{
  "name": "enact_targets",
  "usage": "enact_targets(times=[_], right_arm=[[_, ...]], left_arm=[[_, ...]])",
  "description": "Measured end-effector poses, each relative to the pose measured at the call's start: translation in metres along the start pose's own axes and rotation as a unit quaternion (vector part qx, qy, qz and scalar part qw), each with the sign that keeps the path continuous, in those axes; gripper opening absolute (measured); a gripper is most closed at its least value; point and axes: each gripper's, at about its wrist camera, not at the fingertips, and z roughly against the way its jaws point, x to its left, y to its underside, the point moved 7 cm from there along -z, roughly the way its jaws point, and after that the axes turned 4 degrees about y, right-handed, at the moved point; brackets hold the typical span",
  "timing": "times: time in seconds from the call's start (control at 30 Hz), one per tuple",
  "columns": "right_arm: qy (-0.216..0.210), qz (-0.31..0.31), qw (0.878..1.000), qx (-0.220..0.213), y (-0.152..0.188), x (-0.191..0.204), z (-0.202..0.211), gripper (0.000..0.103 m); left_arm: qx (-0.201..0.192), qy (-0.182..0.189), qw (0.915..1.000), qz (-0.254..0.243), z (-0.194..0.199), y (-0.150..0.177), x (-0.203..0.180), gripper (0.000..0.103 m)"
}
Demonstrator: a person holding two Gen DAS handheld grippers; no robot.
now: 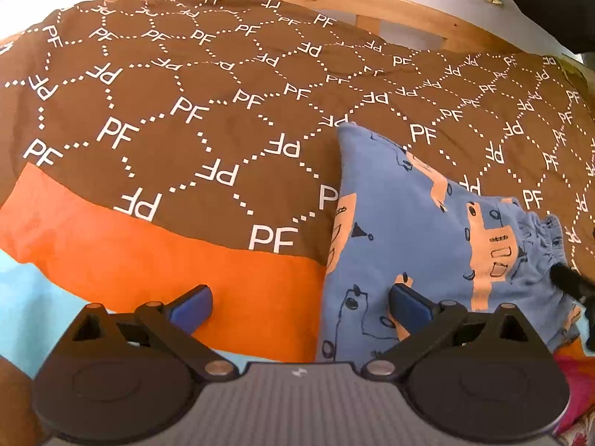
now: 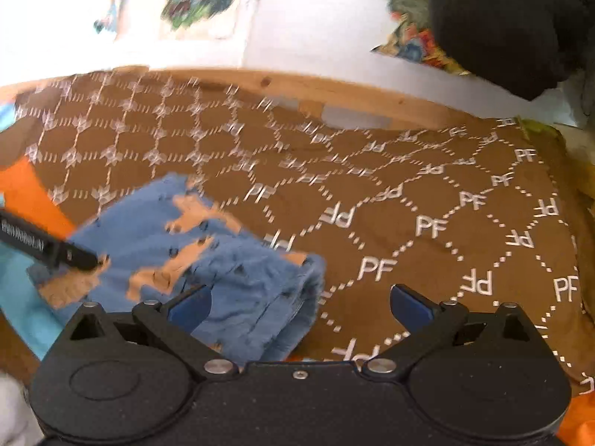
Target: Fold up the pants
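Pants: blue fabric pants [image 1: 427, 230] with peach-coloured printed shapes and dark doodle outlines are lying folded on the bed, near the near edge, right of centre in the left wrist view.
Waistband: gathered elastic waistband [image 1: 546, 238] is sitting at the right end of the pants; the far corner is pointing toward the wooden frame.
Bed cover: brown bedspread [image 1: 178, 85] with white dotted hexagons and "PF" letters is lying under the pants, with a broad orange band [image 1: 148, 260] running along its near edge.
Bed frame: pale wooden bed frame [image 1: 334, 3] is running along the far side, against a white wall.
Left gripper: black two-finger left gripper [image 1: 299, 301] with blue pads is standing wide apart, gripping nothing; its right pad is hovering over the near part of the pants, its left pad over the orange band.
Right gripper: black two-finger right gripper [image 2: 301, 303] is also standing wide apart and empty, with the waistband end of the pants [image 2: 223, 260] lying between and beyond its pads; whether a pad is touching the cloth I cannot tell.
Right wrist view: this view is blurring on its left half.
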Motion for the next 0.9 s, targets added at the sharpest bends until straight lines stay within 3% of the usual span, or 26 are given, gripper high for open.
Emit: enact_targets(times=[0.1,0.27,0.43,0.53,0.6,0.7,0.8,0.9], right_arm=[[0.004,0.03,0.998,0.052,0.016,0.007,-0.015,0.102],[-0.021,-0.024,0.998,0.063,0.021,-0.003,-0.018,0.102],[-0.017,-0.023,1.0,0.004,0.003,0.0,-0.002,0.102],[-0.018,-0.043,0.998,-0.048,-0.014,-0.005,0.005,0.102],[0.013,-0.045,0.997,-0.054,-0.024,-0.01,-0.004,0.102],[0.062,-0.027,0.997,-0.03,-0.03,-0.016,-0.03,0.102],[0.084,-0.016,0.996,0.009,-0.026,-0.018,-0.056,0.102],[0.113,-0.017,0.993,0.034,-0.012,-0.026,-0.071,0.102]], left_arm=[[-0.002,0.007,1.0,0.004,-0.002,0.004,0.003,0.103],[-0.014,0.018,0.9997,-0.004,0.0,0.007,0.006,0.103],[-0.012,0.027,0.9996,0.0,0.013,0.002,0.011,0.103],[-0.054,0.037,0.9978,-0.015,0.019,-0.022,0.01,0.103],[-0.07,0.038,0.9965,-0.026,0.011,-0.043,0.003,0.103],[-0.071,0.035,0.9953,-0.057,-0.015,-0.067,-0.014,0.103],[-0.074,0.007,0.9927,-0.094,-0.045,-0.075,-0.021,0.103],[-0.068,-0.007,0.9938,-0.088,-0.069,-0.075,-0.012,0.103]])
